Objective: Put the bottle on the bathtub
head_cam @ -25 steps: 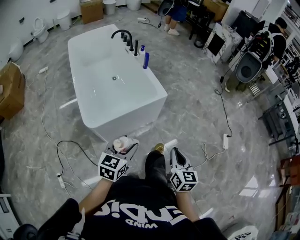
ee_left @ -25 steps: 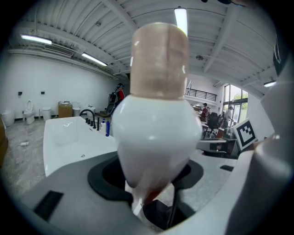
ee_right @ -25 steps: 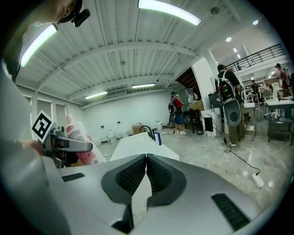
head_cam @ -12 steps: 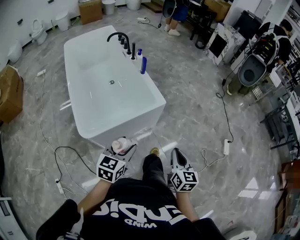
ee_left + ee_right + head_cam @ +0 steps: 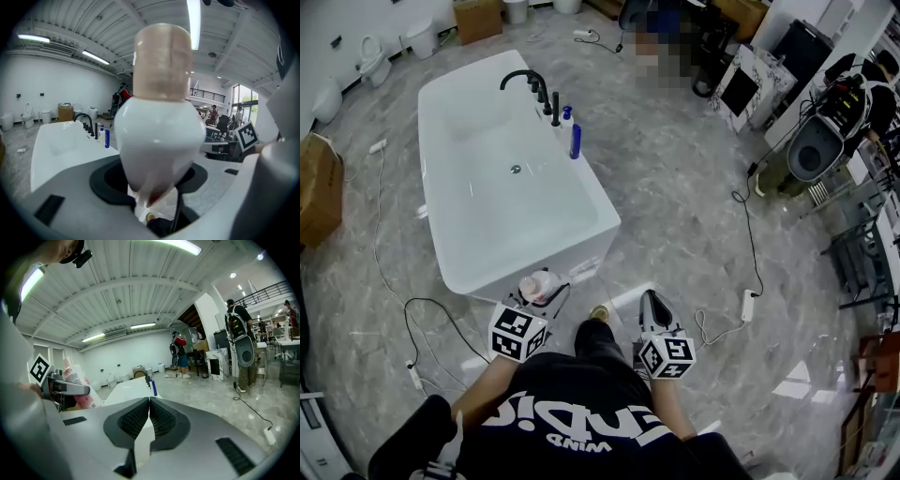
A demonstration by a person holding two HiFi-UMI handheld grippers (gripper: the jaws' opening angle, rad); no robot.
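- At the bottom of the head view, the left gripper (image 5: 542,298) is clamped on the bottle (image 5: 159,136). Its jaws stand apart only by the bottle's width, one dark pad on each side of the lower body.
- In the left gripper view the bottle fills the middle of the frame, upright with its cap at the top. It is in the air, near the tub's closest end but not touching it.
- It has a glossy white body that swells wide below the shoulder and a tall, pale pinkish-beige cap. Some reddish print shows low down. The swollen body covers the pads, so the grip seems to sit on the narrow base, though I cannot be sure.
- Just right of centre in the head view, the right gripper (image 5: 649,302) has its jaws pressed together with nothing between them. It hangs over the grey marbled floor (image 5: 694,216), apart from the bottle.
- The task looks about half done: the bottle is picked up and brought close, but not yet set down. What is left is the carry over the rim and the release.
- Above the grippers, the white bathtub (image 5: 546,246) runs toward the upper left of the head view.
- On its far right rim stand a blue bottle (image 5: 575,141) and a black faucet (image 5: 521,79), with bare ledge nearer.
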